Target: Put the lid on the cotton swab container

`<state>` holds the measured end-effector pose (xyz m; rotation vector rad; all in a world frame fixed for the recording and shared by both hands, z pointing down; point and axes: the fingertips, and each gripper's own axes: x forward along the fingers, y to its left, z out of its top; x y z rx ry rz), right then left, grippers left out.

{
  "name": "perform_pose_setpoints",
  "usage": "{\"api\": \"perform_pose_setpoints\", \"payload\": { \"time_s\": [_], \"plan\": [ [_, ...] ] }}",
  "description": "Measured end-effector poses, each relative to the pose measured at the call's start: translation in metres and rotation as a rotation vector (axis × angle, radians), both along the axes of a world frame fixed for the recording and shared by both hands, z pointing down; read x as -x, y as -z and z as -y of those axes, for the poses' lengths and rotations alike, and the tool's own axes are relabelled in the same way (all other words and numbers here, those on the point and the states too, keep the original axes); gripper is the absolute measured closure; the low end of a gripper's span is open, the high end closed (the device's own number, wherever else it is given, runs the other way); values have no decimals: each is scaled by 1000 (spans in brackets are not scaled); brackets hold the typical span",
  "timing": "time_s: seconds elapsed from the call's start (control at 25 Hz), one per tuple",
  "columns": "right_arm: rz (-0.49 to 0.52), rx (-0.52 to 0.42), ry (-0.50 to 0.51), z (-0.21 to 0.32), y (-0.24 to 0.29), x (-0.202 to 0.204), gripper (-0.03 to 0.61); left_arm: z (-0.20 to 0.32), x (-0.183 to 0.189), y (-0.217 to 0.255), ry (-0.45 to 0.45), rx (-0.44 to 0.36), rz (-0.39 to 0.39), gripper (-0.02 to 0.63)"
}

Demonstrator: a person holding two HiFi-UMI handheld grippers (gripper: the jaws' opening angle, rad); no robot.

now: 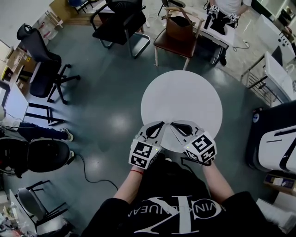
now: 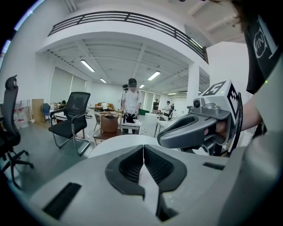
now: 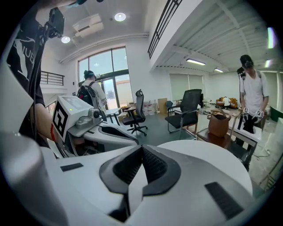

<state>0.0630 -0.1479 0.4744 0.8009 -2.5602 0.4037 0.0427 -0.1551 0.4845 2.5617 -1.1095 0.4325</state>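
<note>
No cotton swab container or lid shows in any view. The round white table (image 1: 181,99) has a bare top. My left gripper (image 1: 162,124) is held over the table's near edge, its jaws shut with nothing between them; in its own view the left gripper (image 2: 143,148) has its dark pads meeting. Right beside it my right gripper (image 1: 173,124) is also shut and empty, tips angled toward the left one. In the right gripper view the right gripper (image 3: 142,148) has its pads closed, with the left gripper (image 3: 104,130) at its left.
Beyond the table stand a brown chair with a bag (image 1: 178,32) and a black office chair (image 1: 121,23). Another black swivel chair (image 1: 44,65) is at the far left. A person (image 1: 222,14) stands at a far desk. White equipment (image 1: 277,148) sits to the right.
</note>
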Motion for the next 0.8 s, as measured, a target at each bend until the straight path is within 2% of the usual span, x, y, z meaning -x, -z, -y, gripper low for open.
{"api": "perform_pose_setpoints", "payload": {
  "time_s": [0.56, 0.8],
  "plan": [
    [57, -72, -50, -36, 35, -12, 575, -35, -4, 41, 17, -105, 14, 603],
    [66, -82, -45, -54, 37, -7, 575, -51, -9, 46, 12, -123, 25, 603]
  ]
}}
